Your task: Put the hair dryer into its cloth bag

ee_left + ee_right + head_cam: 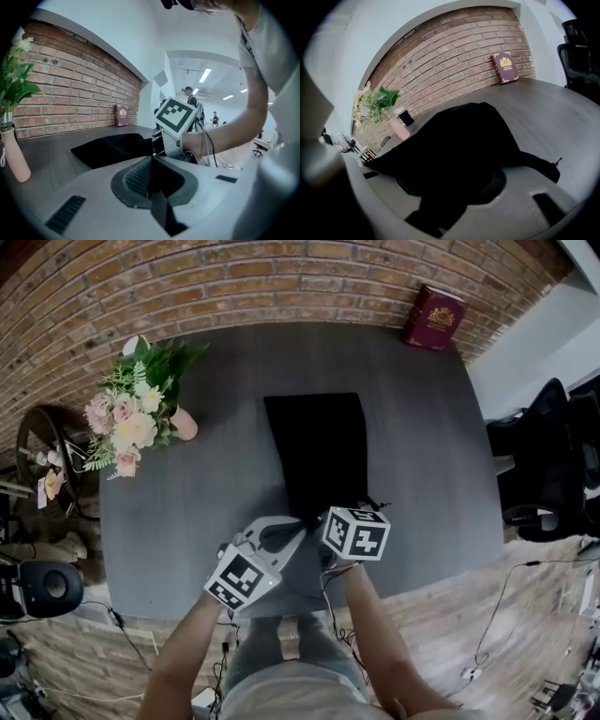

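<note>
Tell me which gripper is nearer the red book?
Right. The right gripper is at the cloth bag's near end, on the book's side; the left gripper is beside it, farther away.

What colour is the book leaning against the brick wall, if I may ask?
Book: dark red, gold emblem; best in the right gripper view.

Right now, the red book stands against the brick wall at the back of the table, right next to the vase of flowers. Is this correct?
Not quite. The red book does stand against the brick wall at the back of the table, but not next to the vase of flowers: the head view shows the book at the right, the flowers at the left.
</note>
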Motion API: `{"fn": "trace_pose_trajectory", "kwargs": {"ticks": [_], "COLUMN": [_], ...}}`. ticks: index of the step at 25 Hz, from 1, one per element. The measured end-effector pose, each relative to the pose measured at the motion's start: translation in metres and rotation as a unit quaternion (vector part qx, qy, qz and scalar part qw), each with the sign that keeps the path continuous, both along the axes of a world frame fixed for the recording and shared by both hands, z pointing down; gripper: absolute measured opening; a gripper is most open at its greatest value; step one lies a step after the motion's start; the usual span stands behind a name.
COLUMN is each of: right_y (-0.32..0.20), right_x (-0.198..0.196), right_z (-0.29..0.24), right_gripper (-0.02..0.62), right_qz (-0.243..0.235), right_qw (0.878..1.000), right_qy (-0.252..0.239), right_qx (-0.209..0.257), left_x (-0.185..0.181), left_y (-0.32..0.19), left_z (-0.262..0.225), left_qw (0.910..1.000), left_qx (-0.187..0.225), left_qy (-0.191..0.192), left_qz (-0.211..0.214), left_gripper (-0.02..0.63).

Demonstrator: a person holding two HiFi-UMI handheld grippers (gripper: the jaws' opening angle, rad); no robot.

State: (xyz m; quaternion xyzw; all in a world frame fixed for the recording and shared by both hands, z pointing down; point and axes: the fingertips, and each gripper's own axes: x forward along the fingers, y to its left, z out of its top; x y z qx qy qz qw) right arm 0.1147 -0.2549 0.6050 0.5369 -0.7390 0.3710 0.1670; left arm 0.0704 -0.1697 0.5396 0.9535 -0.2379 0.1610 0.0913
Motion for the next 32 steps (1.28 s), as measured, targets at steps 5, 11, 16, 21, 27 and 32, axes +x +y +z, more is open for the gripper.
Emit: {"fn": "trace_pose_trajectory", "kwargs": {"ticks": [5,11,16,21,27,32], "right_y": [-0.009,-0.014,-0.013,-0.006,0.008,0.022], "right_x": [-0.003,-0.007,-0.006,-0.005,0.002,0.014], "right_z": [0.005,0.014,0.018,0.023,0.011,0.002], "right_gripper": [0.184,0.189,0.193,0.225,0.253,0.258], "right_qz": [-0.003,-0.014,-0.025,-0.030,-0.041,-0.037], "right_qw": [1.000,1.000,0.999,0.999,0.999,0.999], "right_qy": [-0.001,-0.014,-0.014,0.002,0.018,0.024], "right_qx": [0.002,-0.003,-0.021,-0.031,-0.016,-0.010], "left_x": [-0.002,-0.008,-0.013,-0.019,-0.022,-0.021], "left_y": [-0.003,-0.007,-0.007,-0.009,-0.011,-0.009], "left_z": [0.003,0.010,0.014,0.018,0.020,0.025], "left_qw": [0.9999,0.9998,0.9995,0.9989,0.9982,0.9975], "left_qx": [-0.010,-0.014,-0.019,-0.020,-0.020,-0.017], "left_qy": [0.004,-0.001,-0.005,-0.012,-0.013,-0.035], "left_qz": [-0.004,-0.015,-0.026,-0.041,-0.054,-0.059], "left_gripper": [0.015,0.015,0.015,0.015,0.015,0.015]}}
